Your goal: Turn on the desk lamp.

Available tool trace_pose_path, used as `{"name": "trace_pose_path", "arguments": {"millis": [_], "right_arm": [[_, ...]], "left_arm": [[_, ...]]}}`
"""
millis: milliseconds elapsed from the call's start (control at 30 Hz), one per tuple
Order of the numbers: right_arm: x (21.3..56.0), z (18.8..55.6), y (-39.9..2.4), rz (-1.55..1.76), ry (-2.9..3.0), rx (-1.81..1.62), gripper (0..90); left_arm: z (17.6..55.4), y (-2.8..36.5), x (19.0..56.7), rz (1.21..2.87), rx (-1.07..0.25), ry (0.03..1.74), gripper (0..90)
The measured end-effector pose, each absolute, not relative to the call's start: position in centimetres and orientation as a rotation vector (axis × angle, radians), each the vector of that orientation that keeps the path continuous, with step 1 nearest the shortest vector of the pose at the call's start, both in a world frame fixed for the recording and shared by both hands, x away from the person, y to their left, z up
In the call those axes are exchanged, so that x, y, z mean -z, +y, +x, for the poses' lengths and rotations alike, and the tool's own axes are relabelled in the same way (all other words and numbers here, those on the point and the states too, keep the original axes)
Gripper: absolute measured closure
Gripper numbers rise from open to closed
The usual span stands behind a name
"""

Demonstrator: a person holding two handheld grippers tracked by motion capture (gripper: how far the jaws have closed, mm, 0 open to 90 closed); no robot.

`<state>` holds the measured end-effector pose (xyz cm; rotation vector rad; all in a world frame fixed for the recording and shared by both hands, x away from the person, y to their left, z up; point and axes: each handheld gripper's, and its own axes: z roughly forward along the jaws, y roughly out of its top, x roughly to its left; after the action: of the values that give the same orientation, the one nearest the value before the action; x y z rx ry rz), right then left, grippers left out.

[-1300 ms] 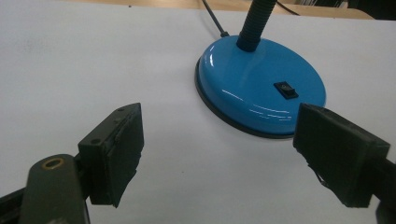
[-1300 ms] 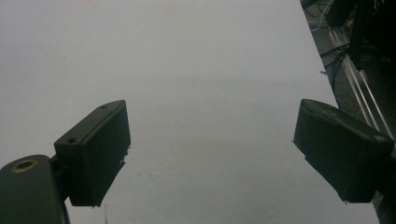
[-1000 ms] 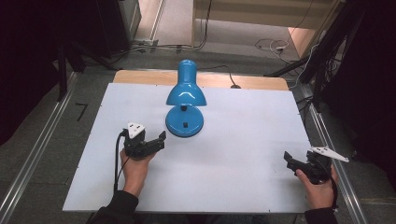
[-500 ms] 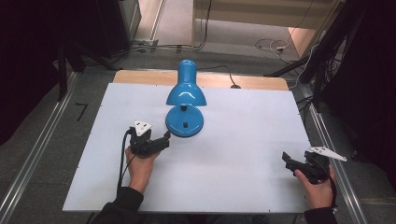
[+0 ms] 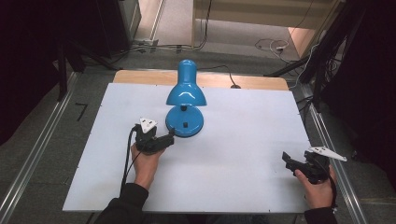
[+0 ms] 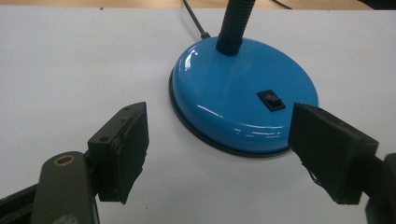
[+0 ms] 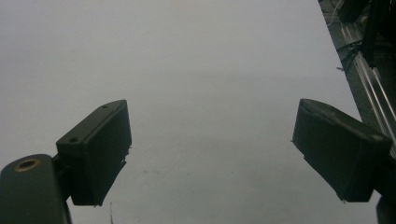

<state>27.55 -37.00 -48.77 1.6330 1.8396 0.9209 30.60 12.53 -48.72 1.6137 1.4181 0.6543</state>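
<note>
A blue lamp (image 5: 185, 100) stands on the white surface (image 5: 243, 140), a bit left of the middle and toward the far side. Its round base (image 6: 243, 109) sits flat. A black bendy neck (image 6: 236, 21) comes up out of the base, and the blue shade (image 5: 186, 91) hangs over it. A little black switch (image 6: 271, 99) is on top of the base. A black cord (image 6: 194, 18) runs away from the base toward the far edge, where a strip of wood (image 5: 140, 77) shows.

The left hand-held gripper (image 5: 169, 138) is just near-left of the base. Its jaws are wide open and hold nothing. In the left gripper view the base sits between and beyond the two jaws, not touching them. Nothing lies between the jaws and the lamp.

The right hand-held gripper (image 5: 287, 158) is far off at the near right edge of the surface. Its jaws are wide open too, with bare white surface in front of them. Metal rails (image 5: 37, 149) run along both sides of the surface.
</note>
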Motion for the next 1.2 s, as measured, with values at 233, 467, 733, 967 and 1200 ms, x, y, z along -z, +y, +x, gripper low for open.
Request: {"name": "trace_pose_path", "arguments": {"millis": [233,467,733,967,1200], "right_arm": [[48.8,27.6,-37.1,1.633,1.838,-0.919,10.4],[48.8,27.6,-37.1,1.633,1.840,-0.920,10.4],[48.8,27.6,-37.1,1.633,1.839,-0.921,10.5],[48.8,27.6,-37.1,1.635,1.837,-0.921,10.5],[48.8,27.6,-37.1,1.638,1.837,-0.930,10.5]], "left_arm": [[31.1,11.9,48.6,1.615,-0.649,1.410,21.6],[31.6,11.3,48.6,1.617,-0.651,1.405,21.6],[32.1,10.9,48.5,1.615,-0.655,1.403,22.0],[32.5,10.4,48.4,1.625,-0.658,1.397,22.6],[32.8,10.0,48.6,1.631,-0.661,1.395,22.9]]}}
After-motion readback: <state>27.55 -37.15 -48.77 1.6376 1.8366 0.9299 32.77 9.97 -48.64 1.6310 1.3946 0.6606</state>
